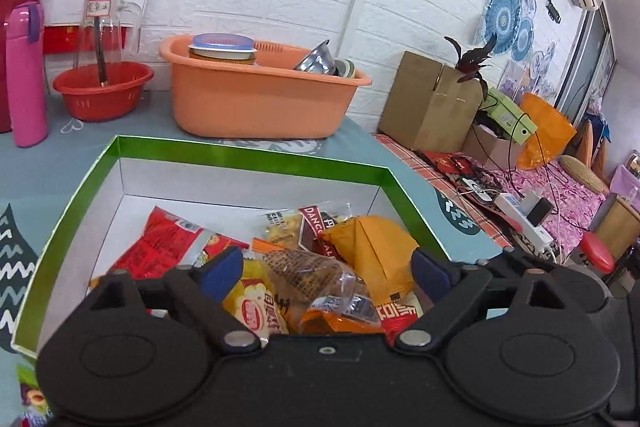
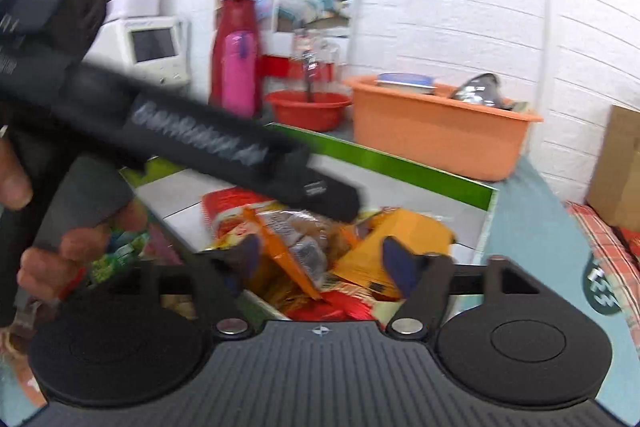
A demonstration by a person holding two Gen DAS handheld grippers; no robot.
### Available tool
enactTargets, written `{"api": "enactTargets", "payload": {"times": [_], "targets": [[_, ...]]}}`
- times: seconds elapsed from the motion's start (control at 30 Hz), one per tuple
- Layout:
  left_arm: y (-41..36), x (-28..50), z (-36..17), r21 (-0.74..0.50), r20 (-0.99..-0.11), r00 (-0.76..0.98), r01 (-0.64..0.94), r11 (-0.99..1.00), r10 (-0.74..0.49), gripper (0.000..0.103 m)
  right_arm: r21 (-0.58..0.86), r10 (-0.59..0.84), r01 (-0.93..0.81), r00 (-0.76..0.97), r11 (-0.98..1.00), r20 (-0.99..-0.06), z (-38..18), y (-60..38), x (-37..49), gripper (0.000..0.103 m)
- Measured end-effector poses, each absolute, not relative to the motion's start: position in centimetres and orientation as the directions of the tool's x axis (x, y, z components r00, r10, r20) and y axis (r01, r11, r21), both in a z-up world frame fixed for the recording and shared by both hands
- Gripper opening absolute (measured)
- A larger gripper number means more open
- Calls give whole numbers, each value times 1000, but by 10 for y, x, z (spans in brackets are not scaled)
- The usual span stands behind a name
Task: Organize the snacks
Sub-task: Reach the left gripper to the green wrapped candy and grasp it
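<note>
The big green box (image 1: 248, 159) sat on the blue table (image 1: 48, 163), with a pile of snacks (image 1: 304, 267) already inside it. Both grippers hung over the pile. The left gripper (image 1: 326, 269) had its fingers wide apart and held nothing. The right gripper (image 2: 318, 261) was spread apart and empty too, though its picture was blurry. It looked like the packing step. A green snack bag (image 2: 120, 255) lay just outside the box, so the next move probably needed one gripper to go there and pinch it.
</note>
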State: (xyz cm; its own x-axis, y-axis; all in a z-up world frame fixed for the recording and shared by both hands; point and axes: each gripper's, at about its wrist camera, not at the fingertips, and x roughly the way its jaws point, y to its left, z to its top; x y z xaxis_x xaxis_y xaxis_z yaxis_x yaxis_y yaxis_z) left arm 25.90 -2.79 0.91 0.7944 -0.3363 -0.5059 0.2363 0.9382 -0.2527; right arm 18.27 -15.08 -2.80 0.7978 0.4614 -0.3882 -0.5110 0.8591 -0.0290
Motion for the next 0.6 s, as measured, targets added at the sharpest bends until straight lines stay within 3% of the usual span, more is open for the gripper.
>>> {"api": "enactTargets", "payload": {"times": [0.2, 0.4, 0.6], "targets": [[-19, 231, 35, -312, -474, 802, 232, 921, -362, 103, 28, 485, -511, 794, 859, -367, -14, -163, 167, 103], [-17, 174, 69, -241, -474, 832, 192, 951, -288, 103, 35, 518, -538, 791, 842, -325, 7, -166, 133, 103], [2, 105, 70, -207, -438, 858, 196, 959, -269, 103, 84, 570, -572, 773, 816, -279, 26, -171, 88, 103]]}}
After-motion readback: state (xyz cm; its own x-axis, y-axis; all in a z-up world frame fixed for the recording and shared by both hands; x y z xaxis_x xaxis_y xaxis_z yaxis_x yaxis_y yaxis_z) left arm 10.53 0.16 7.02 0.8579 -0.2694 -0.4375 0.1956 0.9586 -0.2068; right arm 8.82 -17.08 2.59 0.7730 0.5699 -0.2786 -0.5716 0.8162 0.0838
